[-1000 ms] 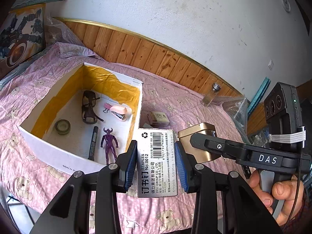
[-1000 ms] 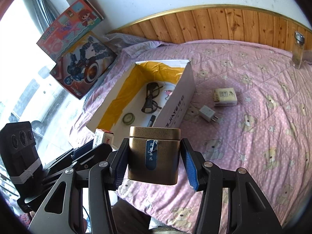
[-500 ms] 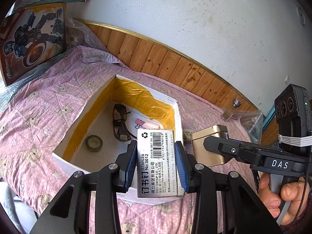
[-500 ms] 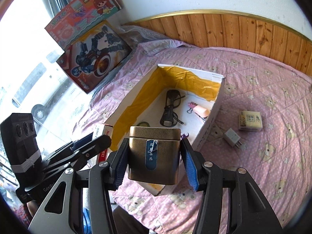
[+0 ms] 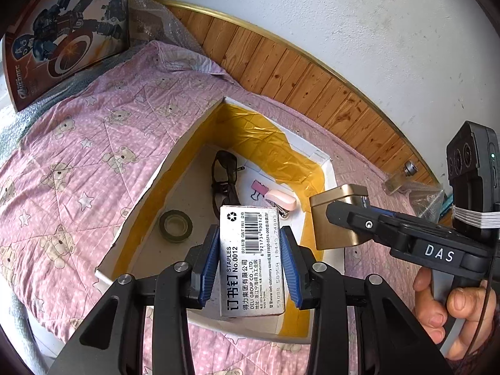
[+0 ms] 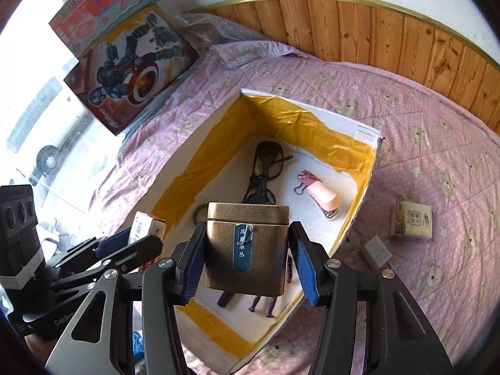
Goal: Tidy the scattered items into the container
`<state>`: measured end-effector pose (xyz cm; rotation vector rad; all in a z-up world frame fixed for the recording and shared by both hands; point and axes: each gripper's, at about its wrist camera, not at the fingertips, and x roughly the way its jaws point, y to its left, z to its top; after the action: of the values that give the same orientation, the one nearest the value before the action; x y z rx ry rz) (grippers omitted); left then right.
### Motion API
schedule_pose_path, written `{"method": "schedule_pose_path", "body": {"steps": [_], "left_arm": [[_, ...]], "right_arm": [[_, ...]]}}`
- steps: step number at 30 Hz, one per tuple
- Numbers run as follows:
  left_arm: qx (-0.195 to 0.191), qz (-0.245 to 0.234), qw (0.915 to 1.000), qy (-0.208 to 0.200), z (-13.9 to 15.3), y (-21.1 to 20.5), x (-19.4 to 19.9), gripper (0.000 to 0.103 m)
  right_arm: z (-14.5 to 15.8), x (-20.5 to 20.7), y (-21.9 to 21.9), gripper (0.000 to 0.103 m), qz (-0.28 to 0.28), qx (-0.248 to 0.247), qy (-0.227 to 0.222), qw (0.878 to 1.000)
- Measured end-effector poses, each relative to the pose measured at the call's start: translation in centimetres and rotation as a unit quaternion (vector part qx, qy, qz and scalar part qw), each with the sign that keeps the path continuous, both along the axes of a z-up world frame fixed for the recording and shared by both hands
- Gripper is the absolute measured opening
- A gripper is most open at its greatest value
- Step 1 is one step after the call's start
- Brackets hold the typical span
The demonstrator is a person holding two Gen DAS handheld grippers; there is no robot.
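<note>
My left gripper point(image 5: 249, 259) is shut on a white staples box point(image 5: 251, 262), held over the near end of the open cardboard box point(image 5: 175, 153) lined with yellow tape. My right gripper point(image 6: 247, 257) is shut on a gold tin point(image 6: 247, 247) with a blue label, also above the box's near part. From the left wrist view the tin point(image 5: 337, 218) hangs over the box's right wall. Inside lie black glasses point(image 6: 265, 168), a pink stapler point(image 6: 323, 200), a tape roll point(image 5: 175, 225) and a purple figure point(image 6: 268, 303), partly hidden by the tin.
On the pink bear-print quilt right of the box lie a small beige packet point(image 6: 412, 218) and a white charger plug point(image 6: 376, 251). Toy boxes point(image 6: 134, 65) lean at the far left. A glass jar point(image 5: 403, 176) stands by the wooden headboard point(image 6: 390, 28).
Both grippers have moved left and forward with their loads, from beside the cardboard box to above its near end. Neither grip has changed.
</note>
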<state>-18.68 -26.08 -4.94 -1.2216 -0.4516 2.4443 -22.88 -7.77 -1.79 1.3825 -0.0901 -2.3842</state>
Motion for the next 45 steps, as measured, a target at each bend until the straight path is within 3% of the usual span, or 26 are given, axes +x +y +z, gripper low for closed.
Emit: {"method": "schedule_pose_path", "body": {"steps": [11, 12, 15, 16, 34, 45], "left_arm": [[-0.005, -0.005, 0.9992, -0.038, -1.9, 0.3, -2.5, 0.04], [-0.009, -0.004, 0.9991, -0.041, -2.1, 0.4, -2.7, 0.041], [-0.017, 0.006, 0.999, -0.042, -2.3, 0.3, -2.7, 0.059], [-0.013, 0.006, 0.9991, -0.04, -2.4, 0.2, -2.6, 0.059], [-0.003, 0.0, 0.9988, -0.049, -2.3, 0.5, -2.1, 0.059], [-0.015, -0.003, 0.9993, -0.034, -0.9, 0.9, -0.4, 0.059]], "right_arm": [[-3.1, -5.6, 0.1, 0.057, 0.006, 0.058, -0.017, 0.998], [-3.7, -6.2, 0.0, 0.057, 0.013, 0.06, -0.028, 0.998], [-4.6, -7.1, 0.6, 0.057, 0.002, 0.053, -0.04, 0.998], [-4.7, -7.3, 0.7, 0.057, 0.003, 0.054, -0.041, 0.998], [-2.3, -6.8, 3.3, 0.057, -0.042, 0.038, -0.025, 0.998], [-1.7, -3.9, 1.5, 0.057, 0.009, 0.044, -0.023, 0.999]]}}
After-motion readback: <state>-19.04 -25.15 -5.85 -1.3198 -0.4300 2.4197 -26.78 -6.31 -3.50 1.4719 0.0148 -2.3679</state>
